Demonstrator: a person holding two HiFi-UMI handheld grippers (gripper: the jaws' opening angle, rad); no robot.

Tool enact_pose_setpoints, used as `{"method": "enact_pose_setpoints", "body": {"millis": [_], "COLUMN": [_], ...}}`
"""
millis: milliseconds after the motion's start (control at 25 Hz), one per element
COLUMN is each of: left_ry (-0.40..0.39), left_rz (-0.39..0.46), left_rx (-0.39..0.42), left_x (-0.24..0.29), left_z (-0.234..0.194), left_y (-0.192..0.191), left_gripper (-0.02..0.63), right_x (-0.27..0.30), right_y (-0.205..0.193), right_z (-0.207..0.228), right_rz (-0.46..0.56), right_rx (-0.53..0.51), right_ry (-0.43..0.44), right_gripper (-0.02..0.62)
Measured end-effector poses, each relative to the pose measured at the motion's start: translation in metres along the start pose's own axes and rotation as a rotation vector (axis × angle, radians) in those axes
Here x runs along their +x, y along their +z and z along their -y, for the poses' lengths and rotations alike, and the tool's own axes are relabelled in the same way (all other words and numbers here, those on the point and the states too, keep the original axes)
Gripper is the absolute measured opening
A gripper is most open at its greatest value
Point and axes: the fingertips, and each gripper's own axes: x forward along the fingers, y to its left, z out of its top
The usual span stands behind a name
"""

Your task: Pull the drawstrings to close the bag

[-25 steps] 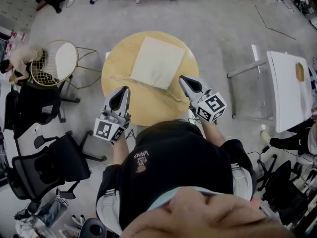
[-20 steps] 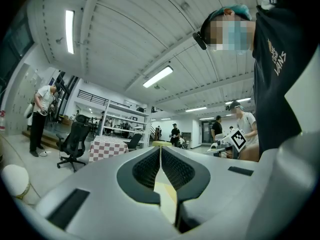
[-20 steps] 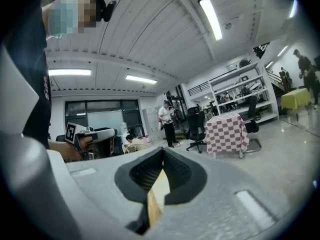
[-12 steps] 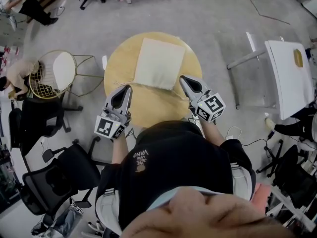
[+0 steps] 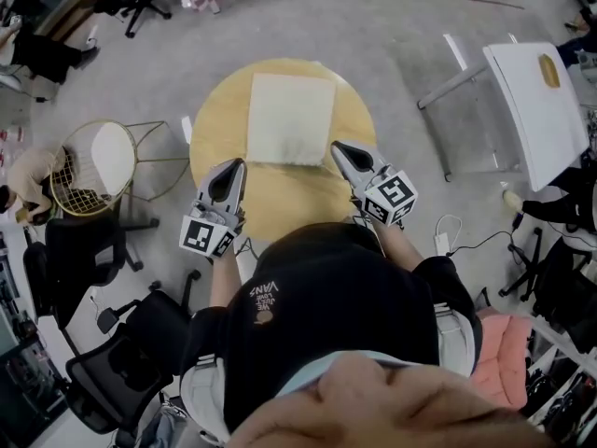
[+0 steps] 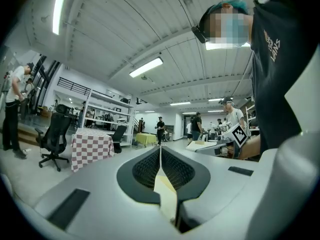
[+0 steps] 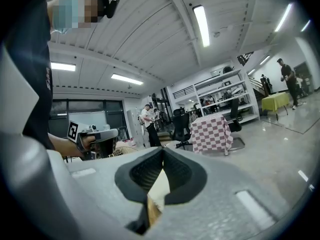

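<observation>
Round wooden table (image 5: 213,143) is topped by a flat cream bag (image 5: 290,118); left gripper (image 5: 232,165) and right gripper (image 5: 339,147) are held clenched near its front corners.

Right gripper (image 7: 163,151), jaws together.

Open tabletop (image 5: 217,131) flanking bag (image 5: 290,119), apparently.

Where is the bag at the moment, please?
In the head view, the bag lies on the far half of the round table, beyond the left tongs and right tongs.
</observation>
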Motion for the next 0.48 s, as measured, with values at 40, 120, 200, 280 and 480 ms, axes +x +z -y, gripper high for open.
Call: {"method": "enact_pose_setpoints", "body": {"millis": [40, 120, 200, 280, 480], "left_ry": [-0.009, -0.026, -0.039, -0.043, -0.041], "left_rz": [-0.006, -0.011, -0.014, -0.021, -0.035], "left_rx": [-0.001, -0.001, -0.003, -0.006, -0.018], "left_x": [0.003, 0.007, 0.011, 0.013, 0.015], "left_z": [0.000, 0.000, 0.000, 0.000, -0.003], "left_y": [-0.002, -0.007, -0.012, -0.018, -0.031], "left_gripper": [0.011, 0.011, 0.011, 0.011, 0.011], "right_x": [-0.001, -0.001, 0.000, 0.000, 0.002], "right_y": [-0.003, -0.009, -0.017, -0.025, -0.047], "right_z": [0.000, 0.002, 0.003, 0.007, 0.015], "right_rz": [0.000, -0.003, -0.013, -0.024, -0.054], "right_rx": [0.002, 0.000, -0.008, -0.017, -0.025], "right_ry": [-0.005, -0.011, -0.016, -0.022, -0.024], "right_gripper": [-0.002, -0.002, -0.002, -0.002, -0.002]}}
